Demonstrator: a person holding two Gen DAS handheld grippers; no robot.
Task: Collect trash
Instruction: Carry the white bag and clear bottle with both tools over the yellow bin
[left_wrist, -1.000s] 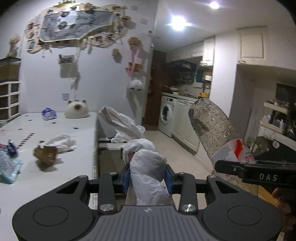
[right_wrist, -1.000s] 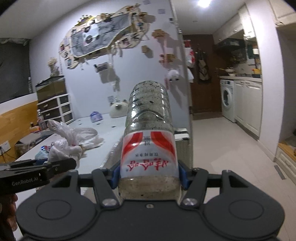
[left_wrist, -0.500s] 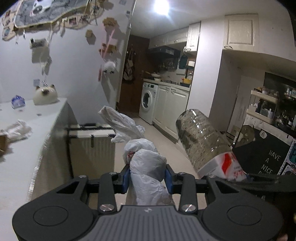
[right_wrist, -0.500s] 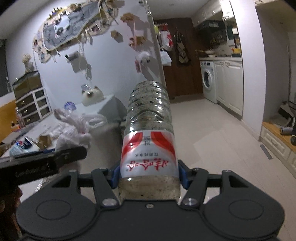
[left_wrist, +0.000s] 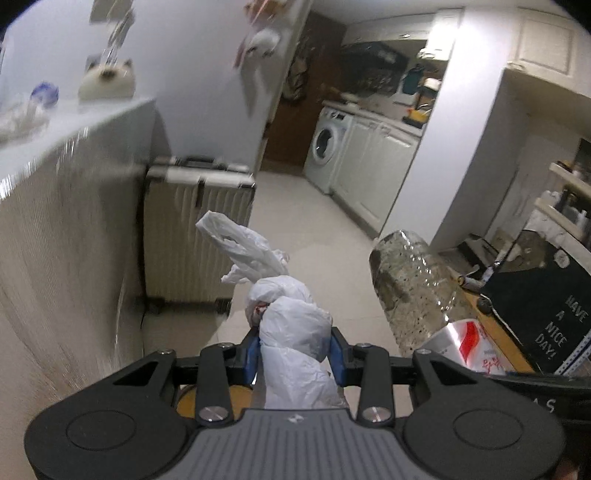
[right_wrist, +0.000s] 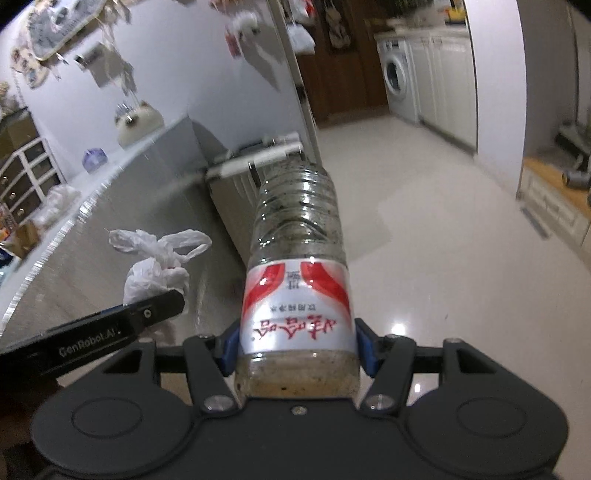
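White hand lettering on the black chalkboard-style sign (left_wrist: 561, 332) at the right of the left wrist view reads "HAVE A NICE DAY!". The side of the black left gripper (right_wrist: 90, 338) carries "GenRobot.AI" in pale print. The clear plastic bottle's white-and-red label (right_wrist: 297, 306) bears red Chinese characters, seen upside down and not legible.

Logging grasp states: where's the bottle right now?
Clamped in the right gripper, centre of the right wrist view; the left wrist view shows the bottle right of the bag.
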